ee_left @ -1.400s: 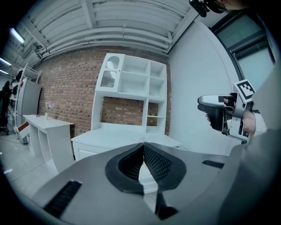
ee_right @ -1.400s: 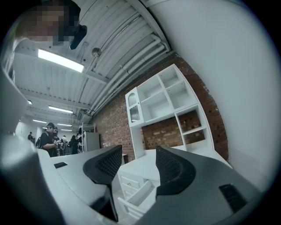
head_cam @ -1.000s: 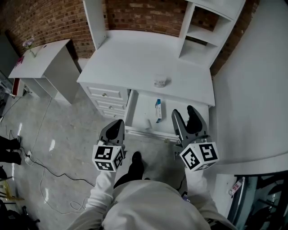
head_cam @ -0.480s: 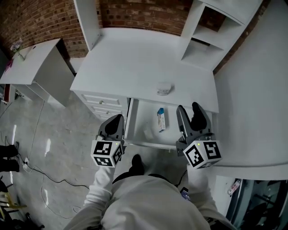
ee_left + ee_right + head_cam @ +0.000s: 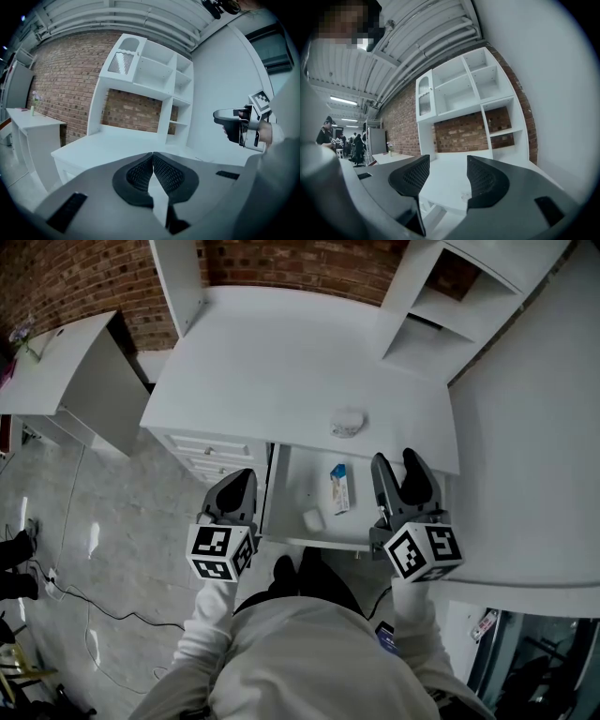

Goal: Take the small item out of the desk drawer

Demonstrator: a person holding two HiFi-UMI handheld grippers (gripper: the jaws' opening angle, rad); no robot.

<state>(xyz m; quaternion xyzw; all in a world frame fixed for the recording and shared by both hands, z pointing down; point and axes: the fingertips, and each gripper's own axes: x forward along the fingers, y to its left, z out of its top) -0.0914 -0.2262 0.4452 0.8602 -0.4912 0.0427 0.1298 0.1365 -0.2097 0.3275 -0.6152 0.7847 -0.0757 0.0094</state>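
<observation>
The white desk's (image 5: 281, 362) drawer (image 5: 298, 486) stands pulled out under the desktop. In it lie a small blue-and-white box (image 5: 339, 487) and a small white item (image 5: 314, 519). A small round white object (image 5: 347, 423) rests on the desktop just above the drawer, and it also shows in the right gripper view as the round object (image 5: 465, 196). My left gripper (image 5: 241, 476) hangs shut and empty to the left of the drawer front, its jaws meeting in the left gripper view (image 5: 153, 157). My right gripper (image 5: 396, 461) is open and empty over the drawer's right end (image 5: 447, 161).
A stack of small drawers (image 5: 211, 448) sits left of the open one. A shelf unit (image 5: 441, 306) rises at the desk's back right, a white wall (image 5: 534, 474) bounds the right. A white side table (image 5: 56, 362) stands at the left, and cables (image 5: 84, 596) lie on the floor.
The view has shifted closer over the desk, and more of the drawer's inside shows, including the small white item. Both grippers keep their states and places beside the drawer.
</observation>
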